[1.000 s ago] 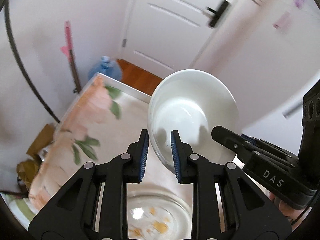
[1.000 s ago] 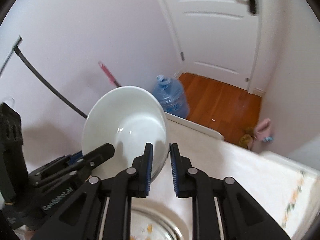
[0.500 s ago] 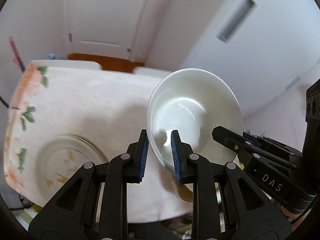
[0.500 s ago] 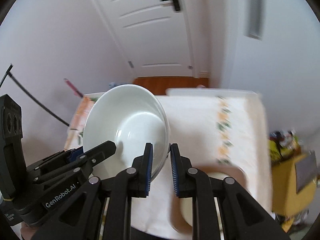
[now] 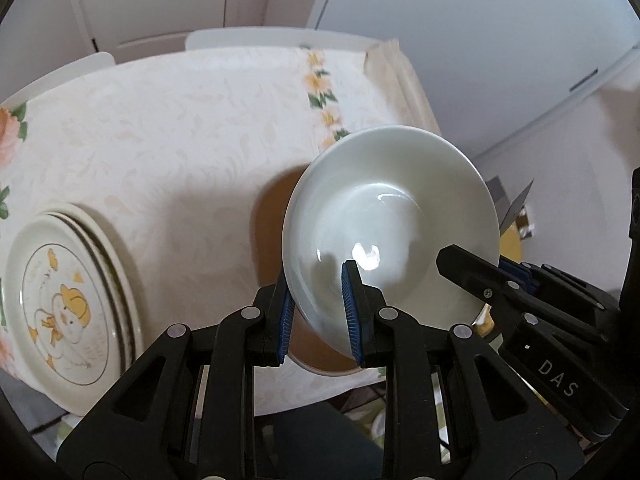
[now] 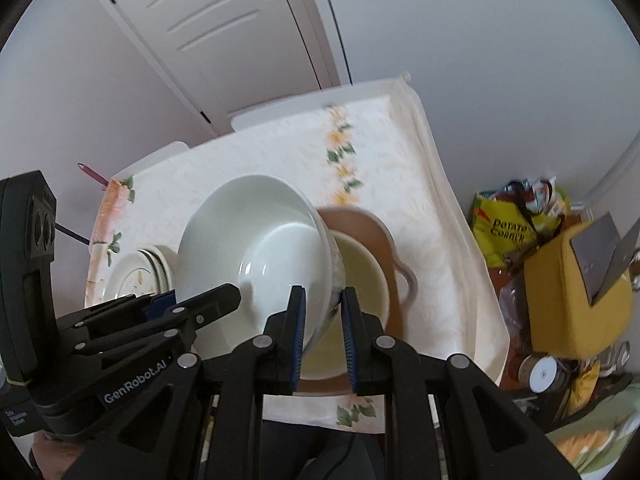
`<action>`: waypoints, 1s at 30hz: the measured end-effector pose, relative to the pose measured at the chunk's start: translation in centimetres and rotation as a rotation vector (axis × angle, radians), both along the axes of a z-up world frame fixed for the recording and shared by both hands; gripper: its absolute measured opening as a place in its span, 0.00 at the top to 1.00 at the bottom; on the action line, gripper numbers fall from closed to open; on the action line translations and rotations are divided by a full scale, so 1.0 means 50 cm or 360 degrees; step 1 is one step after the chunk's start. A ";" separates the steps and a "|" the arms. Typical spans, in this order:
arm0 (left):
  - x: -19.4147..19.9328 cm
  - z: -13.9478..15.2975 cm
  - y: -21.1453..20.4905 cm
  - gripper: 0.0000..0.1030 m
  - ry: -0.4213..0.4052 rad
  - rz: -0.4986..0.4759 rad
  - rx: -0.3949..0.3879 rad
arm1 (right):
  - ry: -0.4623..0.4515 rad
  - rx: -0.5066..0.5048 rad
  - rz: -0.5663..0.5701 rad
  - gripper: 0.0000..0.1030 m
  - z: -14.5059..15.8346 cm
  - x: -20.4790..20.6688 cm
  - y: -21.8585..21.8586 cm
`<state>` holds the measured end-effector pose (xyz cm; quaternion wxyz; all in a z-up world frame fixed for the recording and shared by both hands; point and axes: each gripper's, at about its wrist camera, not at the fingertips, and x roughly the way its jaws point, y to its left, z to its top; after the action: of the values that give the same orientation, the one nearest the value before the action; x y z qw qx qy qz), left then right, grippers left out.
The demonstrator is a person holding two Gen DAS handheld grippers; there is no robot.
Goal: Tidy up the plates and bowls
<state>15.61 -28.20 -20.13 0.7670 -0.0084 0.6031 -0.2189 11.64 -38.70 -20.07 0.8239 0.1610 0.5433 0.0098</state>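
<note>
The counter point(image 5: 180, 128) is covered with a cream cloth of woven leaf pattern, with a printed band of orange flowers and green leaves near its right edge. On its left part lies a stack of round cream ceramic plates point(image 5: 64, 300); the top one has a thin dark ring and a yellow cartoon figure in the middle. In the right wrist view a flat brown board with a curved handle point(image 6: 372, 236) lies on the cloth, and on it stands a smooth pale cream bowl point(image 6: 360, 272). The glossy white round ceramic bowl point(image 5: 392, 232) is held in the air, tilted, above the brown board and partly over the cream bowl; I cannot tell if the two bowls touch. The left gripper point(image 5: 316, 312), of black plastic with blue ribbed pads, has its jaws closed on the near rim of the white bowl, one pad inside and one outside. The right gripper point(image 6: 322, 336), of the same make, clamps its jaws on the rim at the opposite side. Beside the counter, on the floor, is a yellow box point(image 6: 576, 300) and a shiny yellow snack bag point(image 6: 508, 232).
</note>
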 end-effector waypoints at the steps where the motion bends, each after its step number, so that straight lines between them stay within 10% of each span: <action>1: 0.006 -0.008 0.003 0.81 0.0007 -0.0005 0.0010 | 0.0010 0.0004 -0.0005 0.84 -0.008 -0.001 -0.004; 26: 0.010 -0.033 -0.062 0.79 -0.0088 -0.0241 0.0328 | 0.0112 0.0009 -0.0021 0.83 -0.064 -0.019 -0.025; 30: 0.015 -0.035 -0.064 0.63 -0.0063 -0.0259 0.0320 | 0.0099 0.0042 -0.0032 0.83 -0.064 -0.022 -0.032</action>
<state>16.35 -31.42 -21.88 0.7555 0.1217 0.6053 -0.2190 10.53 -40.31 -23.28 0.8044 0.1776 0.5669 0.0038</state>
